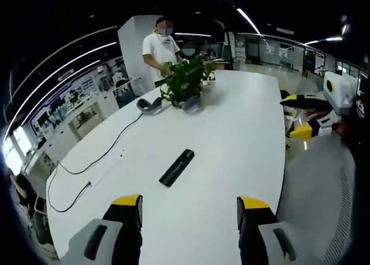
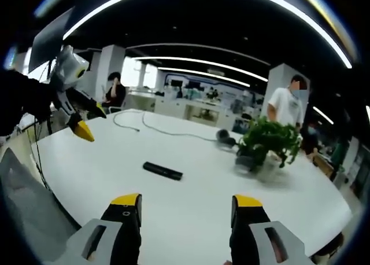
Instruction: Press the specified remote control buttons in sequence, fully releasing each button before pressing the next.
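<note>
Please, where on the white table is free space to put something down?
Free: the wide bare stretch of table between the remote and both grippers' jaws, and right of the remote. Crowded: the far end, around the plant, the headphones and the black cable.

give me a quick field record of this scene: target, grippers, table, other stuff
target: black remote control lying flat on the table, untouched
left gripper: jaws open, held back from the remote, holding nothing
right gripper: jaws open, holding nothing, also apart from the remote
table: large white table
other items: potted plant near the far end, headphones beside it, black cable trailing along one side
people: person in white shirt standing behind the plant
progress: no button being pressed
</note>
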Demonstrator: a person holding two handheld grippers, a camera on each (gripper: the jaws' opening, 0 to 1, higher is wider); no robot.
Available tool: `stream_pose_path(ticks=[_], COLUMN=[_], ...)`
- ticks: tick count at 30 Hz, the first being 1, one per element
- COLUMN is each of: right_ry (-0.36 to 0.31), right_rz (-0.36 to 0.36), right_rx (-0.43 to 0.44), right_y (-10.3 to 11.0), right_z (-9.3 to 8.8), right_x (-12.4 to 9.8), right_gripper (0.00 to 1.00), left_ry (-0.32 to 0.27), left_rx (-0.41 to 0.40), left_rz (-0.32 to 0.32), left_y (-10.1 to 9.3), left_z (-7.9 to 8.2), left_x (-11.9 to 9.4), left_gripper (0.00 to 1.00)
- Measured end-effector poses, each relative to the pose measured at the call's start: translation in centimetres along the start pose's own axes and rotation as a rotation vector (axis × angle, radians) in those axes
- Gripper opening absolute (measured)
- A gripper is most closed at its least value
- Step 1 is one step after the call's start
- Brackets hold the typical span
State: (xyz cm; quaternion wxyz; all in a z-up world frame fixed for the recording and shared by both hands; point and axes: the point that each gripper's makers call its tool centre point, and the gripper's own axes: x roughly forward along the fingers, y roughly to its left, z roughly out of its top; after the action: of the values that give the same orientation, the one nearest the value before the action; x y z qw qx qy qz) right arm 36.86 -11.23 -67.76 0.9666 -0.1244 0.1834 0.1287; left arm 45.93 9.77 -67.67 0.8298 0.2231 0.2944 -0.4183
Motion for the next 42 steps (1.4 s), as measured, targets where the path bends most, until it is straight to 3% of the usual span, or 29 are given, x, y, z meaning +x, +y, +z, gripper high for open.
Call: stream_pose_path(ticks=[7,11,17,29,36,42], right_ry=[0.013,0.019,0.031,0.05,0.056,0.057], right_rz=[0.0,0.006,0.006,0.008,0.009,0.011], right_rx=[0.001,-0.004,-0.01,-0.016,-0.024,-0.025], right_y=[0.0,0.2,0.3,0.4,0.4,0.4], right_z=[-0.2,-0.3,-0.6,-0.9,-0.9,-0.9], right_x=[0.1,0.1,0.1,0.1,0.2,0.2], right_gripper=[0.6,0.59,0.58,0.56,0.56,0.56], left_ry=[0.049,0.071,0.136,0.239,0.296,0.339], left_rx=[0.038,0.009,0.0,0.103,0.102,0.111], left_rz=[-0.109,-0.148,-0.194,-0.227,-0.201,-0.233], left_y=[0.8,1.5,2.7,4.9,6.4,6.4], left_z=[1.0,1.2,1.0,0.8,-0.5,-1.6], left_x=[3.4,5.4,8.3,13.7,17.4,19.5], left_gripper=[0.68,0.62,0.62,0.48,0.48,0.53])
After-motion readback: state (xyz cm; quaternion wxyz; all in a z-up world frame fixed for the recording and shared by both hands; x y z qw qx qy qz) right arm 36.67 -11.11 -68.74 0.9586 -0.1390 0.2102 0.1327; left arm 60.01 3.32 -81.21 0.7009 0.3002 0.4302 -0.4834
